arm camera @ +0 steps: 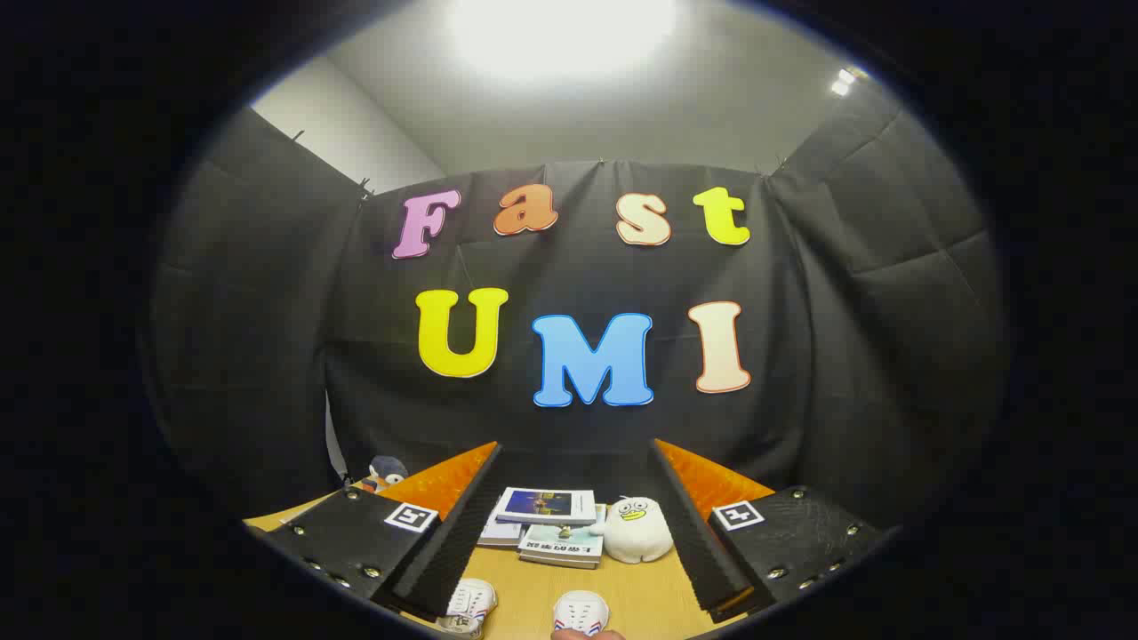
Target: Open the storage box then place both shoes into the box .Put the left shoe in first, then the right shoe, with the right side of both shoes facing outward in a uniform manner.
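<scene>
The gripper [573, 533] hangs released, fingers wide apart — two white shoes [581, 612] between them, books [546, 505] and a plush toy [637, 530] beyond.

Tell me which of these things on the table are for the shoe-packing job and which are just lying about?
For the job:
- two white shoes, between the open claw's fingers, nearest the camera
- the claw itself, holding nothing

Just lying about:
- stack of books, beyond the shoes
- white plush duck, beside the books
- small penguin plush, near the wall
</scene>
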A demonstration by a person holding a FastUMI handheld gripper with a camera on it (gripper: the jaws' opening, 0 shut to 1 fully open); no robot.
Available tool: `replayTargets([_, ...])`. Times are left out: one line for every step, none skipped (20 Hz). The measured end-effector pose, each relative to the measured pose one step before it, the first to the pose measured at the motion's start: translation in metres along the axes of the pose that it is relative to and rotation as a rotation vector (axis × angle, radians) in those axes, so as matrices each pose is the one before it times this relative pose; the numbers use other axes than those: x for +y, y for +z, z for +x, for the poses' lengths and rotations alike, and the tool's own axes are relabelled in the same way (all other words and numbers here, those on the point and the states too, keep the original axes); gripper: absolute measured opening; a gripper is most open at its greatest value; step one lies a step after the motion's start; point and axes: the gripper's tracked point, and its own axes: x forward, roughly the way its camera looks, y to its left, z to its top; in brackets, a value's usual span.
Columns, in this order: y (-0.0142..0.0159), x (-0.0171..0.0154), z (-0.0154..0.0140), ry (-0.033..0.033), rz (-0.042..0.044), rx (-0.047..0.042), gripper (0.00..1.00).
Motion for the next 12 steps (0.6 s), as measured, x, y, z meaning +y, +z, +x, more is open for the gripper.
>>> replayTargets([-0.00015,0.00235,0.00117,-0.00214,0.00372,0.00499,0.97])
replayTargets([-0.00080,0.00264,-0.00029,0.00166,0.00171,0.00536,0.97])
replayTargets([0.00136,0.00300,-0.00033,0.00012,-0.00305,-0.00023,0.97])
replayTargets([0.00320,-0.00090,0.00095,-0.00722,-0.00354,-0.00712,0.97])
replayTargets([0.00294,0.00134,0.00005,-0.00225,-0.00033,-0.00653,0.97])
replayTargets([-0.00106,0.00318,0.00082,0.00110,-0.00090,0.00037,0.97])
replayTargets([-0.00039,0.00207,0.00044,0.00125,-0.00337,0.00408,0.97])
replayTargets([-0.00044,0.00113,0.00017,0.00005,-0.00429,0.00275,0.97])
replayTargets([0.00127,0.00092,-0.00061,-0.00237,-0.00510,-0.00019,0.97])
replayTargets([0.00071,0.00009,-0.00090,-0.00469,-0.00436,-0.00467,0.97])
replayTargets([-0.00018,-0.00066,-0.00069,-0.00839,-0.00293,-0.00284,0.97])
replayTargets([-0.00209,0.00172,-0.00076,-0.00279,-0.00007,-0.00009,0.97])
